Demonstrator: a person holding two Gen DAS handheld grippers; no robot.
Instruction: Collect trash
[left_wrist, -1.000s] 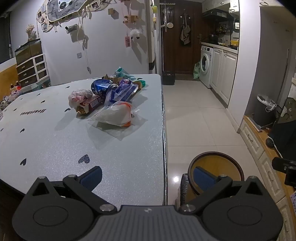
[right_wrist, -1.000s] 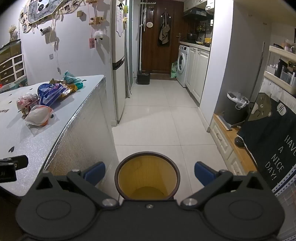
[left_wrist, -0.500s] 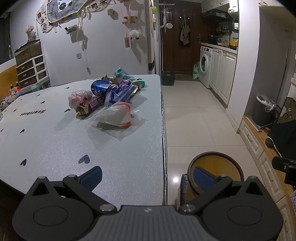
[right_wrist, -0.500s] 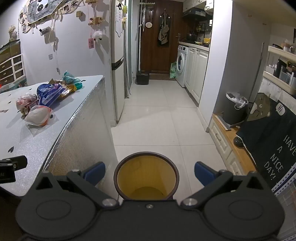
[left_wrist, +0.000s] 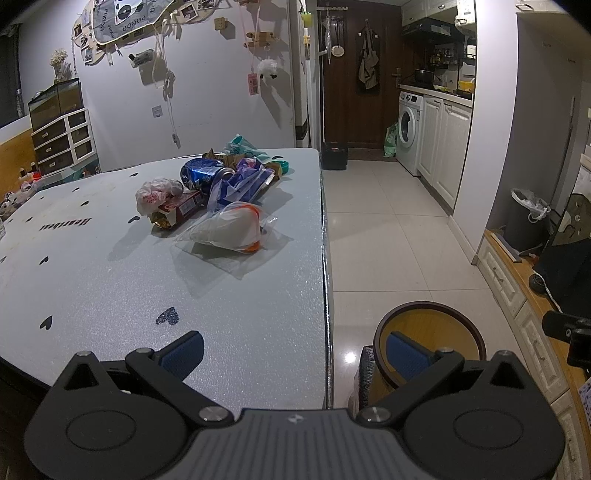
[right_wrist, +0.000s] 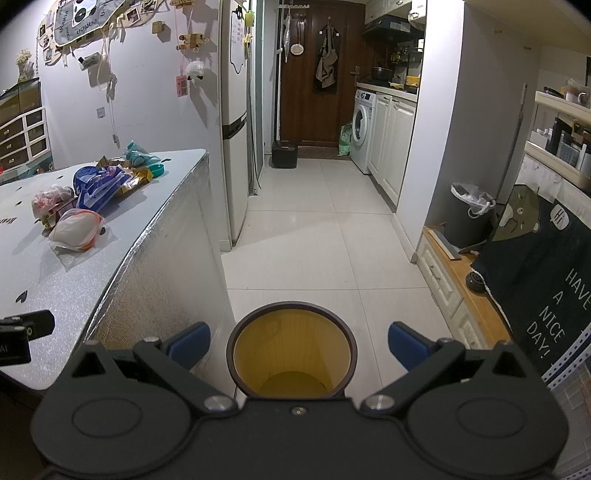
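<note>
Hovering tools (left_wrist: 293, 350) (right_wrist: 299, 341) (both open), trash (left_wrist: 218, 201) untouched

A white front-loading washing machine (right_wrist: 362, 130) stands at one o'clock beside white panelled cabinets (right_wrist: 390, 147), with a dark wooden door (right_wrist: 314, 74) at twelve. A tall white refrigerator (right_wrist: 236, 122) rises at eleven o'clock. A dark cloth printed "HAVE A NICE DAY" (right_wrist: 546, 280) hangs at three o'clock. White drawers (left_wrist: 62, 136) sit at ten o'clock in the left view. Pale glossy floor tiles (right_wrist: 317, 236) fill the middle.

No visible change since earlier.
</note>
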